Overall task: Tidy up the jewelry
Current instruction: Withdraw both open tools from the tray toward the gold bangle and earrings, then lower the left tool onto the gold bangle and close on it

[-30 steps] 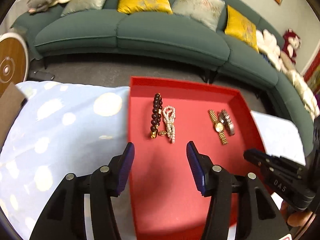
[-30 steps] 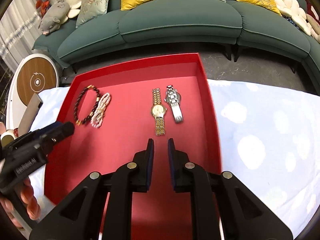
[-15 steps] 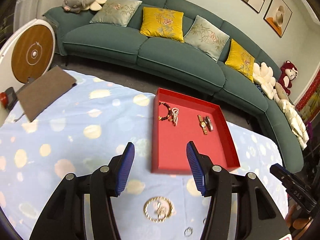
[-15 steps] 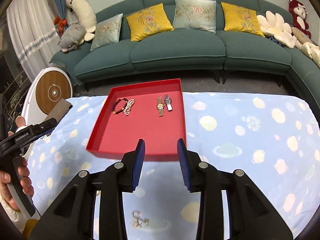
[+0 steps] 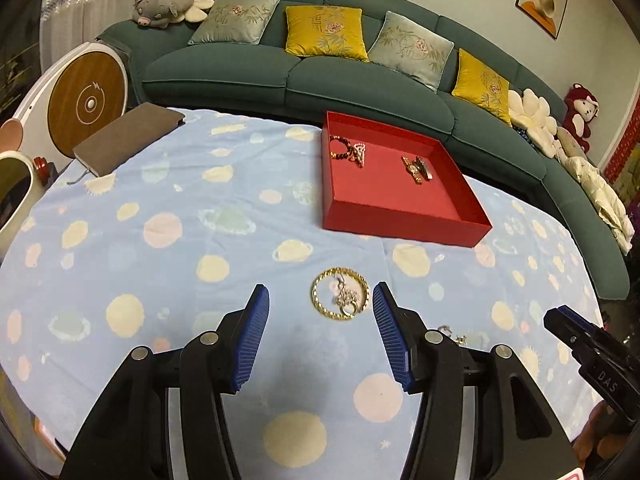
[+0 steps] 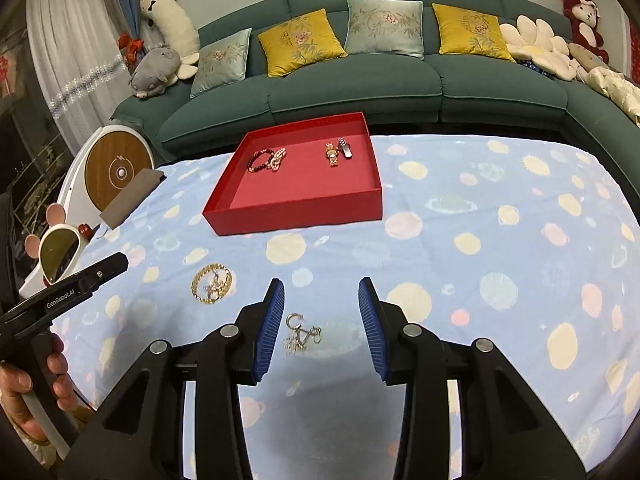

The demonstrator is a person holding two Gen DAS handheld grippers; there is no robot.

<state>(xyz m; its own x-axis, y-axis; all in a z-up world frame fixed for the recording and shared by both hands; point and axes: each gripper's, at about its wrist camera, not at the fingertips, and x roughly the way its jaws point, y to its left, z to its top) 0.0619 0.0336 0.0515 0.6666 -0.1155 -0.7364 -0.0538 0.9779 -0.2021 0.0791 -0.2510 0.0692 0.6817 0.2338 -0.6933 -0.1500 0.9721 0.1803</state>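
A red tray (image 5: 400, 222) (image 6: 296, 220) stands on the blue spotted cloth and holds a dark bead bracelet (image 5: 340, 147), a pearl bracelet (image 5: 359, 155), a gold watch (image 6: 331, 155) and a silver watch (image 6: 346, 147). A coiled gold chain (image 5: 314, 292) (image 6: 196, 283) with a silver piece inside its ring lies on the cloth just ahead of my open left gripper (image 5: 320, 290). My right gripper (image 6: 320, 282) hovers over a small silver jewelry piece (image 6: 302, 334). Its jaws are opening, and the piece lies on the cloth between the fingers, untouched.
A brown notebook (image 5: 128, 136) lies at the cloth's far left corner beside a round wooden-faced device (image 5: 88, 100). A white gadget with pink ears (image 6: 60, 256) sits at the left edge. A green sofa (image 6: 360, 80) runs behind. A hand (image 6: 24, 392) holds the left gripper.
Both grippers have pulled back from over the red tray to the near cloth, so the gold chain and silver piece have come into view. The right jaws have spread wider.
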